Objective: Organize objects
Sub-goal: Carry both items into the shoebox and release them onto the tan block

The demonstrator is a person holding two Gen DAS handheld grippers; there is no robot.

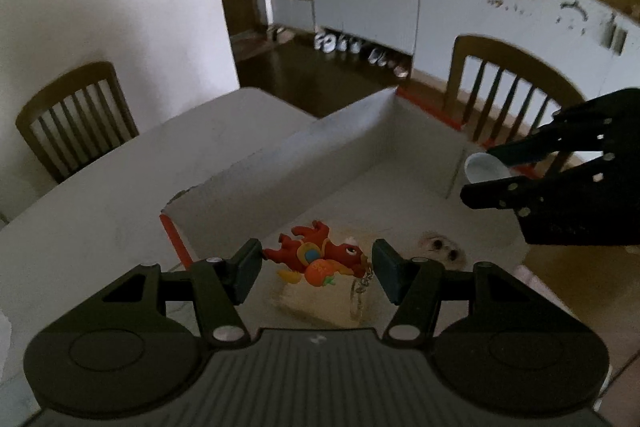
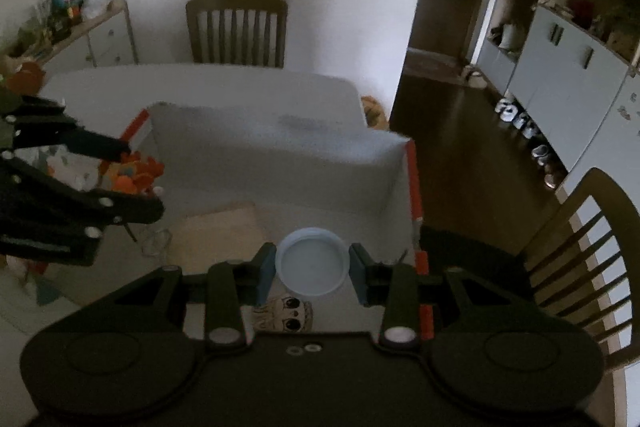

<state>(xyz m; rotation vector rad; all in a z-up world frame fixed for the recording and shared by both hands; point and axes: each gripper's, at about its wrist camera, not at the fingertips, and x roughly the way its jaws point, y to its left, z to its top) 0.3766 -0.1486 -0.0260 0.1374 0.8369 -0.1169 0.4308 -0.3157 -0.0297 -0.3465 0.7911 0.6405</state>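
While both grippers are being held over the open white cardboard box with orange-taped edges [image 1: 352, 143], a red and orange rubbery dragon-shaped keychain figure [image 1: 320, 258] is being gripped between the fingers of the left gripper [image 1: 316, 269], whose pads are pressing its tail end and its head. A clear key ring [image 1: 360, 297] is hanging from the figure just inside the right-hand finger, and a pale tan flat card [image 2: 218, 227] is lying on the box floor beneath and beyond the fingertips.

A round pale-blue shallow plastic lid [image 2: 311, 263] is being held between the fingers of the right gripper [image 2: 312, 273], closed against its rim on both sides; in the left wrist view it is being seen edge-on in those same black fingers. Directly below these fingers, a small white sticker printed with a big-eyed cartoon face [image 2: 286, 315] is lying on the box floor.

No brand name or readable writing is being shown on the figure, the lid, the box or the gripper bodies; only a faint pale mark is being seen on the left gripper's ribbed housing, too small to be read.

Beyond the fingertips, the white table [image 1: 120, 187] and brown slatted wooden chairs [image 2: 236, 27] are being seen.
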